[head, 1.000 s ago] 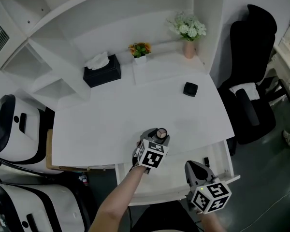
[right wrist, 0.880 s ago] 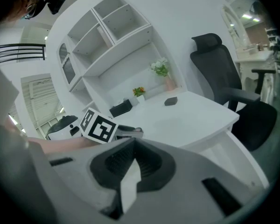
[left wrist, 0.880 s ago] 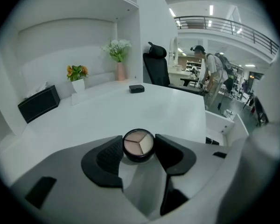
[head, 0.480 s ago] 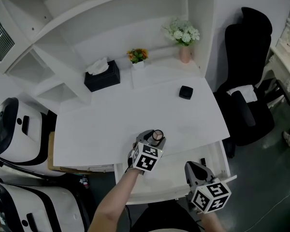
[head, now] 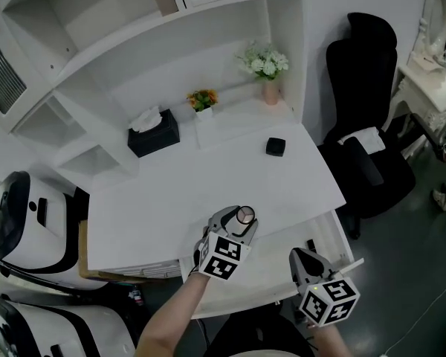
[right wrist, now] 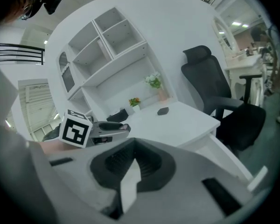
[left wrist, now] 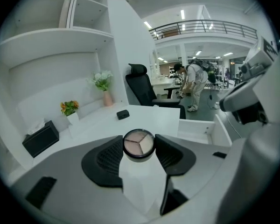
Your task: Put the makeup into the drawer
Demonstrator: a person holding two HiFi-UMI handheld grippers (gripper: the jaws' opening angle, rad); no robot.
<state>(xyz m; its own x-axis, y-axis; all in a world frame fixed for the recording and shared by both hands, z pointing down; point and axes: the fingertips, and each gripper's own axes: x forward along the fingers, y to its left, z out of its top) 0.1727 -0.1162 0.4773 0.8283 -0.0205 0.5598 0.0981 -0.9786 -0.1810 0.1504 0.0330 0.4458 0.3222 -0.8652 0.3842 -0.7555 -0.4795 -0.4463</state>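
Round three-shade makeup compact (left wrist: 139, 143) gripped, drawer (head: 270, 268) open

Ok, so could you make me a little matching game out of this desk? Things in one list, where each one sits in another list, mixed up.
Things:
1. round compact
2. small black case
3. tissue box
4. pink vase

Places:
A. at the back of the desk, left of the orange flowers in the head view
B. clamped between the left gripper's jaws
C. back right corner, holding white flowers
D. lying alone on the bare desktop, right of centre

Pairs: 1-B, 2-D, 3-A, 4-C
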